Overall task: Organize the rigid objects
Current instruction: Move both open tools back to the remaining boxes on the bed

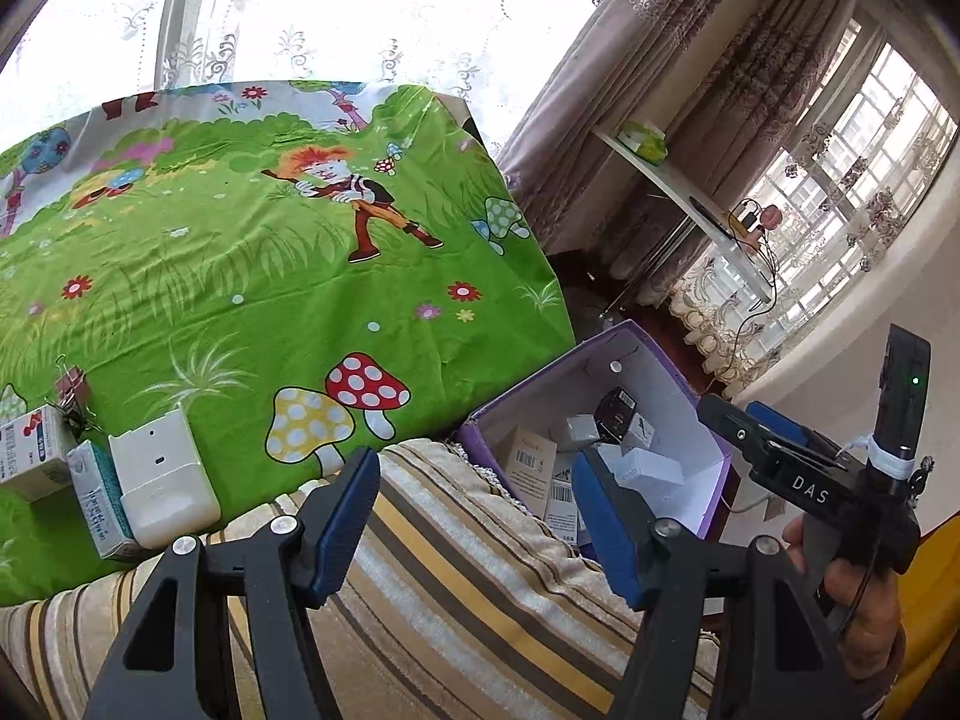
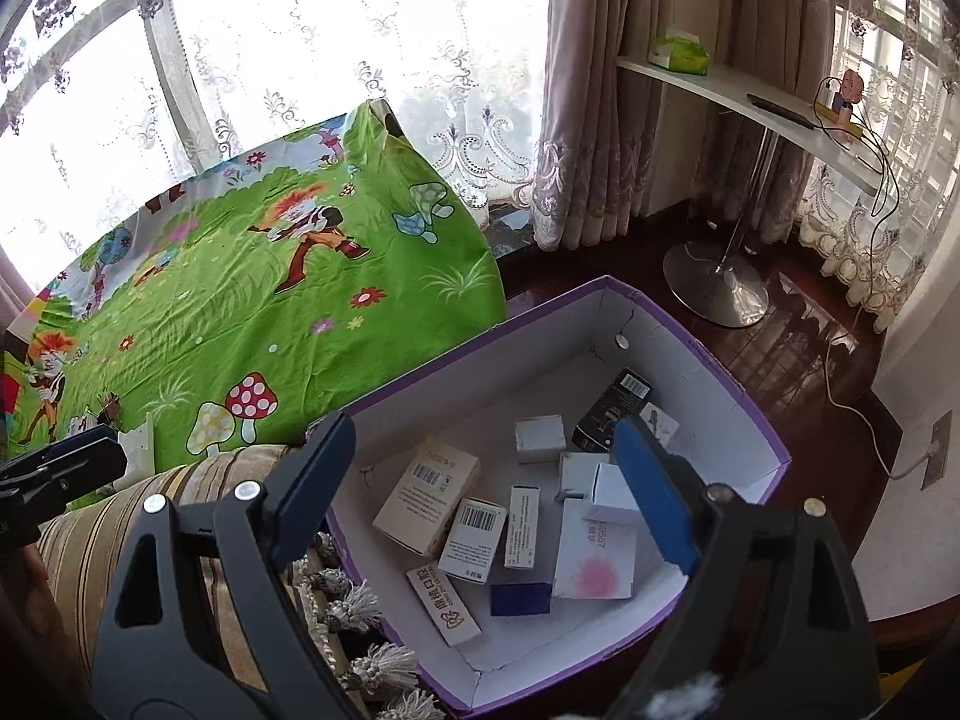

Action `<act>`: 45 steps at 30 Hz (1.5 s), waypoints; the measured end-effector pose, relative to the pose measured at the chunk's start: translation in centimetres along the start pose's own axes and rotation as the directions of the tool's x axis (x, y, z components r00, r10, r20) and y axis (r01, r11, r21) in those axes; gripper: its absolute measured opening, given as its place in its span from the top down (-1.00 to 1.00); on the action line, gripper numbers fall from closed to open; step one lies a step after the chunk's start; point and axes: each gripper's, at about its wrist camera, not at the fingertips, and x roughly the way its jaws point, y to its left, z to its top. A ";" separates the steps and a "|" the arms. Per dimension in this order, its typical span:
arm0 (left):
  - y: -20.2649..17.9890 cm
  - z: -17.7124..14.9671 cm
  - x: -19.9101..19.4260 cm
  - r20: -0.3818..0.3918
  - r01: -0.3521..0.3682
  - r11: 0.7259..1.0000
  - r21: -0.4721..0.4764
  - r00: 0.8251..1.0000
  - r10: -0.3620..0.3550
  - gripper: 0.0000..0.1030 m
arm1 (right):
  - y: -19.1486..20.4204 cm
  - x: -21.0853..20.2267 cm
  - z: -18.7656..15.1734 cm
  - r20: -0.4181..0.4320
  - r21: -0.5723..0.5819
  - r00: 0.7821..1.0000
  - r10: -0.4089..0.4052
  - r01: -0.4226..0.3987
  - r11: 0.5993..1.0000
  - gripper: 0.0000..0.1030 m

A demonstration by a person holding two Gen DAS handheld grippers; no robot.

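A purple cardboard box (image 2: 708, 336) with a white inside holds several small cartons, among them a beige one (image 2: 427, 495), a black one (image 2: 612, 408) and a white one with a pink blot (image 2: 594, 558). My right gripper (image 2: 486, 480) is open and empty above the box. My left gripper (image 1: 474, 516) is open and empty over a striped cushion (image 1: 456, 594). On the green cartoon cloth (image 1: 240, 276) at the left lie a white plastic device (image 1: 162, 474), a teal-edged carton (image 1: 99, 498), a white carton (image 1: 30, 450) and a binder clip (image 1: 72, 393). The box also shows in the left wrist view (image 1: 660, 360).
The right gripper and the hand holding it show at right in the left wrist view (image 1: 840, 480). A white curved shelf (image 2: 750, 102) on a metal stand (image 2: 717, 282) stands behind the box, with cables hanging. Curtains and windows lie beyond. Dark wooden floor surrounds the box.
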 end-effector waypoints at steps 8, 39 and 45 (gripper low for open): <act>8.4 -0.8 -3.9 0.038 -0.092 0.977 -0.191 0.994 0.101 -0.31 | 4.9 -0.4 0.4 -0.013 -0.085 0.997 0.082 -0.083 0.993 -0.75; 22.5 -2.4 -6.8 -0.099 -0.331 0.868 -0.370 0.943 0.318 -0.44 | 24.2 3.3 -0.5 -0.222 -0.426 0.944 0.246 -0.321 0.846 -0.76; 23.0 -1.0 -5.0 -0.127 -0.359 0.867 -0.346 0.933 0.336 -0.55 | 26.2 5.6 -0.9 -0.290 -0.424 0.924 0.249 -0.357 0.832 -0.76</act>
